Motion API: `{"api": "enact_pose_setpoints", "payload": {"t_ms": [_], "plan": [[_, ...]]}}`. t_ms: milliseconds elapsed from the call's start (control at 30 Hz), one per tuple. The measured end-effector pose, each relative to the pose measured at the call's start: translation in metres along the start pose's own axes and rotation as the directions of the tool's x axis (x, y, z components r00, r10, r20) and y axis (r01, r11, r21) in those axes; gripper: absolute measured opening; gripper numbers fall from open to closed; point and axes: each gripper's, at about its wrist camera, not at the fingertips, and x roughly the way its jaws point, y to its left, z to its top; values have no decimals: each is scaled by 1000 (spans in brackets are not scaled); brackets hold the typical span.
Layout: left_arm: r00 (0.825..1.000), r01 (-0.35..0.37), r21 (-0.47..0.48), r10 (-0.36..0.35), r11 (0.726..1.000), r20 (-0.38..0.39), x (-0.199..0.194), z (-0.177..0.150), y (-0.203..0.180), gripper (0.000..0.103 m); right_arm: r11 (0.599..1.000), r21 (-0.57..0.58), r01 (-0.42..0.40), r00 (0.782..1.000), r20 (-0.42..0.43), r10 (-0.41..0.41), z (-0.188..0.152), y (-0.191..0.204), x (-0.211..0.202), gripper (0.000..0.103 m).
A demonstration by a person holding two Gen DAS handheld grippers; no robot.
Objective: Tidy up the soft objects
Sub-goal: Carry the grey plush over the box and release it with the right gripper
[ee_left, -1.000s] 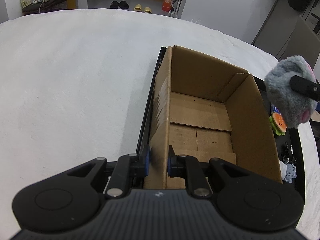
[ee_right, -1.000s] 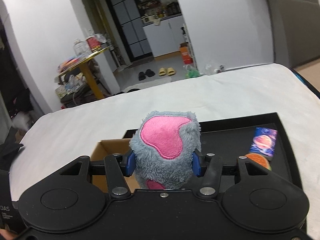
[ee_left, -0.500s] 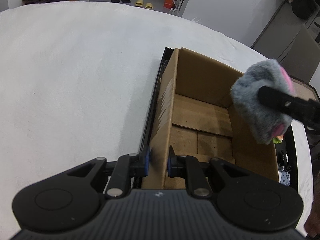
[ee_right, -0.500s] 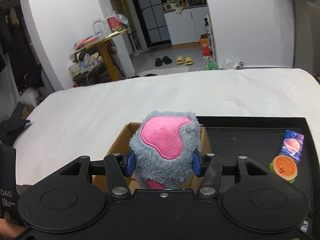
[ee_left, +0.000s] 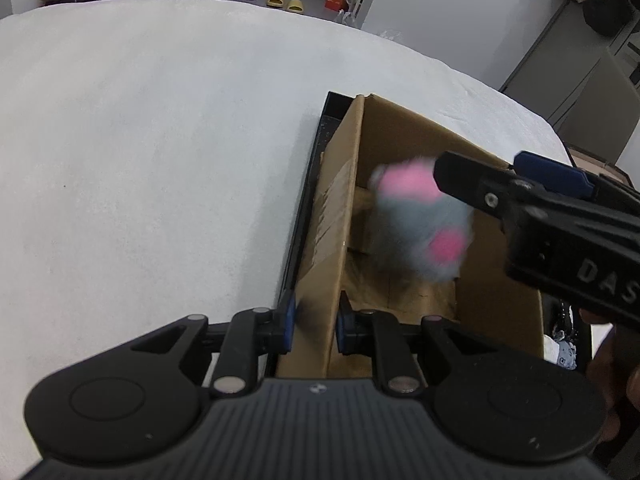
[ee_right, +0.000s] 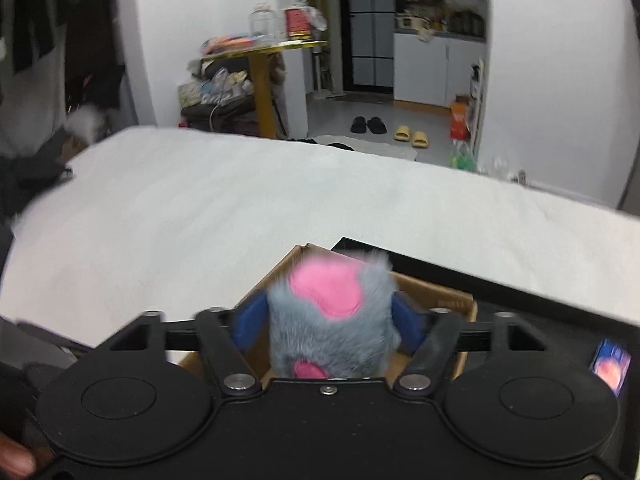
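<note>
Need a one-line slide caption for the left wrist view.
Left gripper clamps the cardboard box wall while right gripper brings the grey-pink plush toy over its opening.

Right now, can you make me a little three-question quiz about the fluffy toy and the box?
1. True or false: the left hand-held gripper is clamped on a wall of the open brown cardboard box.
2. What is between the fingers of the right hand-held gripper?
A. an orange burger toy
B. a fluffy grey plush toy with pink patches
C. nothing
3. Fill in: in the left wrist view, the plush toy sits over the open ____.

Key: 1 true; 2 B; 3 box.
</note>
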Motion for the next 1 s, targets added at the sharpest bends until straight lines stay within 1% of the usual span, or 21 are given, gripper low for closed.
{"api": "enact_pose_setpoints", "payload": {"t_ms": [100, 200, 267, 300, 367, 400, 467, 533, 767, 1000], "plan": [[1000, -10, 5, 10, 1000, 5, -1, 0, -2, 17, 1000, 0, -9, 1000, -2, 9, -3, 0, -7, 81], [999, -30, 32, 29, 999, 14, -5, -1, -8, 20, 1000, 29, -10, 1000, -5, 10, -6, -5, -14, 81], [999, -44, 41, 44, 998, 14, -6, -3, -14, 29, 999, 52, -18, 1000, -9, 19, -10, -10, -20, 81], [999, -52, 52, 51, 997, 15, -6, -4, -17, 32, 998, 62, -19, 1000, -8, 20, -12, -12, -23, 82], [998, -65, 68, 64, 996, 12, -6, -5, -22, 46, 996, 87, -14, 1000, -4, 15, -13, -16, -28, 84], [998, -68, 69, 67, 995, 9, -7, -5, -24, 50, 995, 101, -11, 1000, -2, 12, -14, -19, -31, 84], [996, -86, 76, 85, 993, 8, -8, -7, -29, 60, 992, 129, -4, 1000, 8, 3, -17, -26, -39, 84], [994, -108, 92, 107, 990, 18, -12, -9, -35, 65, 989, 149, 5, 1000, 18, -8, -21, -33, -45, 85], [988, -152, 126, 149, 980, 37, -18, -12, -49, 69, 977, 204, 55, 998, 10, -58, -39, -59, -60, 85], [983, -180, 143, 175, 973, 51, -16, -14, -62, 74, 960, 269, 82, 997, -17, -81, -61, -83, -63, 85]]}}
